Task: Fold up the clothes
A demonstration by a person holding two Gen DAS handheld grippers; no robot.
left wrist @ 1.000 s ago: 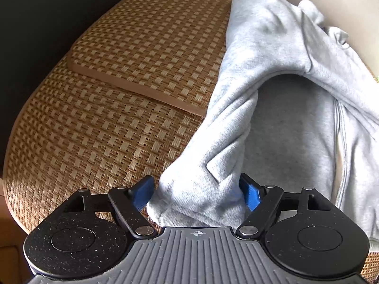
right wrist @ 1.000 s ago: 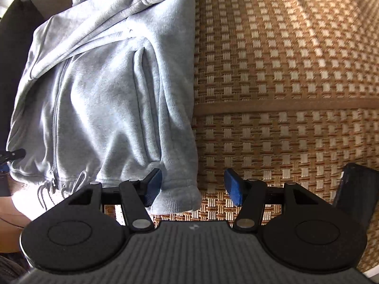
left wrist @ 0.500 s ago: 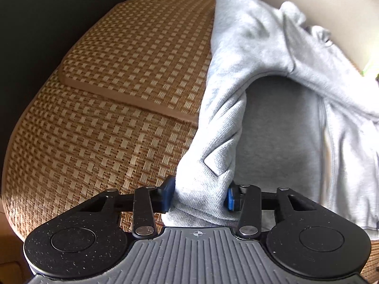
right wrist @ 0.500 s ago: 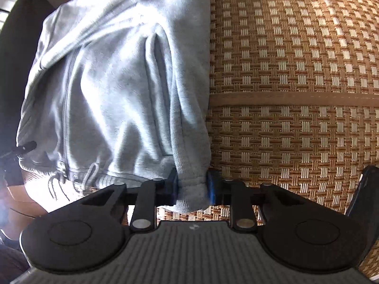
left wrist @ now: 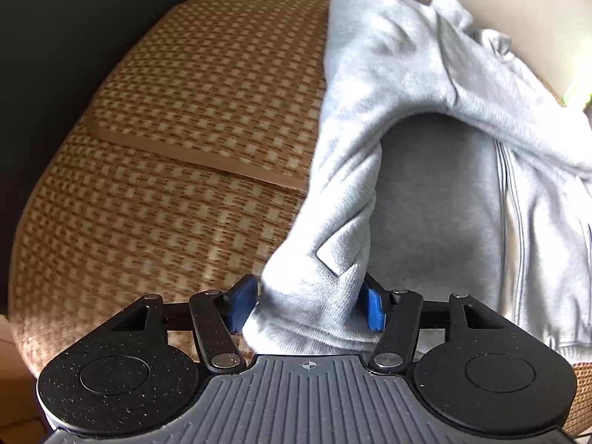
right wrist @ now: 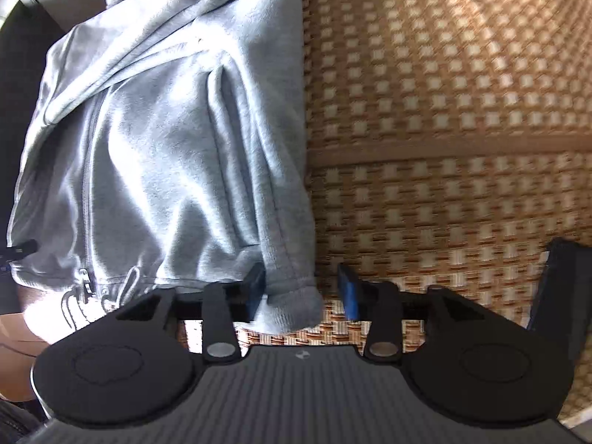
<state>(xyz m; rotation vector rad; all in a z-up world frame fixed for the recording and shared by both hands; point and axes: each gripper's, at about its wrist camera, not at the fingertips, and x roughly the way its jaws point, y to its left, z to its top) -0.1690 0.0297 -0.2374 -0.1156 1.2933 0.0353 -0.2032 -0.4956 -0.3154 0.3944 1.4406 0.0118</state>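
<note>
A light grey zip hoodie (left wrist: 425, 203) lies on a woven rattan mat (left wrist: 185, 148). Its folded-in sleeve runs down to my left gripper (left wrist: 307, 309). The jaws are opening, and the sleeve's end still bulges between the blue pads (left wrist: 240, 307). In the right wrist view the hoodie (right wrist: 166, 148) fills the left half. Its lower hem corner hangs between the jaws of my right gripper (right wrist: 301, 296), which are also opening. That corner touches the left pad, and a gap shows beside the right pad (right wrist: 347, 296).
The mat (right wrist: 444, 111) has a flat tan seam strip (right wrist: 444, 146) running across it. A dark upright object (right wrist: 562, 288) stands at the right edge near my right gripper. The hoodie's drawstrings (right wrist: 74, 303) dangle over the mat's near edge at the lower left.
Both grippers closed onto the cloth half a second ago and now stand wider again. The sleeve end and the hem corner remain between the jaws.
</note>
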